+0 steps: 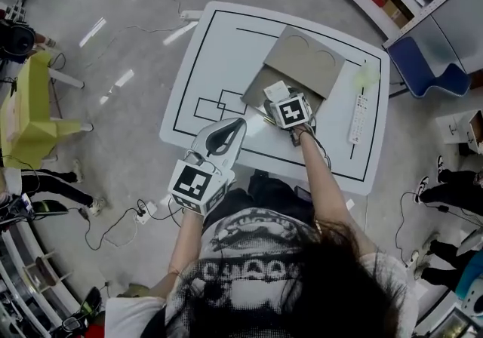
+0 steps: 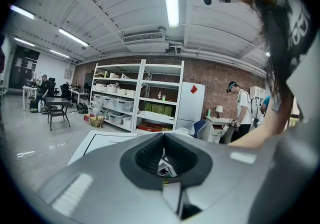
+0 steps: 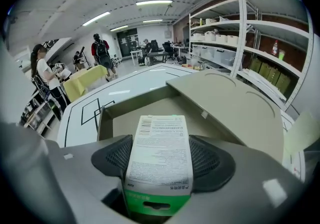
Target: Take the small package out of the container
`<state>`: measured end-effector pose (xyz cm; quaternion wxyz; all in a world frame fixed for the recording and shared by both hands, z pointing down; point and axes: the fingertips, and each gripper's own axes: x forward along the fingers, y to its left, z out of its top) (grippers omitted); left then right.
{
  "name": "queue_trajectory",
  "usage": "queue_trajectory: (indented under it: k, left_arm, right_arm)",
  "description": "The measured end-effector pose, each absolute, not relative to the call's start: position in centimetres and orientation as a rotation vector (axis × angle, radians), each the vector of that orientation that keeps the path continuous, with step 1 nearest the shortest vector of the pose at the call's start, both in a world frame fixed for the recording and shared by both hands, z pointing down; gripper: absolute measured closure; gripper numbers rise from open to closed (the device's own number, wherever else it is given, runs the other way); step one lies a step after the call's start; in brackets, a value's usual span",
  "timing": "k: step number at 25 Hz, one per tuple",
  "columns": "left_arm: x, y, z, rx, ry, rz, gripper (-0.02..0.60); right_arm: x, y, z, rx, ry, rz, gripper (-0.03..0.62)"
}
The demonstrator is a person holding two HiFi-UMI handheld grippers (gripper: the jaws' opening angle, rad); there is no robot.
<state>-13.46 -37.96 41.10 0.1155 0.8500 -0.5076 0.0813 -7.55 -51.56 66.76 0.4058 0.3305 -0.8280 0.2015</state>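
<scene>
The right gripper [image 1: 283, 105] reaches into the open container [image 3: 106, 118], its 2 jaws clamped on the small package [image 3: 160, 153], which stands upright inside, seemingly ready for lifting. At the container's 7 o'clock the left gripper [image 1: 225, 135] waits clear, jaws closed and empty.

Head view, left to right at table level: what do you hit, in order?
left gripper → right gripper with the small package between its jaws → remote control
</scene>
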Motion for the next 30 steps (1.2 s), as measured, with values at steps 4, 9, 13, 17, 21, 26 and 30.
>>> queue_trajectory:
  k: [4,9,13,17,21,26,30]
  left_arm:
    - [-13.7,-37.1,41.1,2.493,-1.49,0.24,0.581]
    - [-13.4,-36.1,41.1,2.499,-1.483,0.235,0.581]
    - [-13.2,-35.0,40.9,2.508,-1.471,0.231,0.581]
    - [-13.1,-33.8,40.9,2.514,-1.466,0.225,0.581]
    - [-13.1,-32.1,40.5,2.523,-1.461,0.22,0.581]
    - [-13.0,-29.6,40.5,2.529,-1.461,0.217,0.581]
    - [-13.4,-27.4,40.3,2.533,-1.467,0.209,0.581]
  right_arm:
    - [-7.0,-51.1,65.8,0.845,-2.11,0.482,0.235]
    - [-6.3,-50.8,61.5,0.9,-2.196,0.45,0.235]
    - [-6.2,-49.4,57.7,0.925,-2.274,0.453,0.235]
    - [-6.1,-47.2,54.2,0.933,-2.352,0.444,0.234]
    - [-5.8,-44.3,51.3,0.928,-2.403,0.42,0.234]
    - [-5.5,-40.5,48.6,0.914,-2.454,0.387,0.233]
    - [-5.5,-37.2,47.2,0.907,-2.479,0.374,0.234]
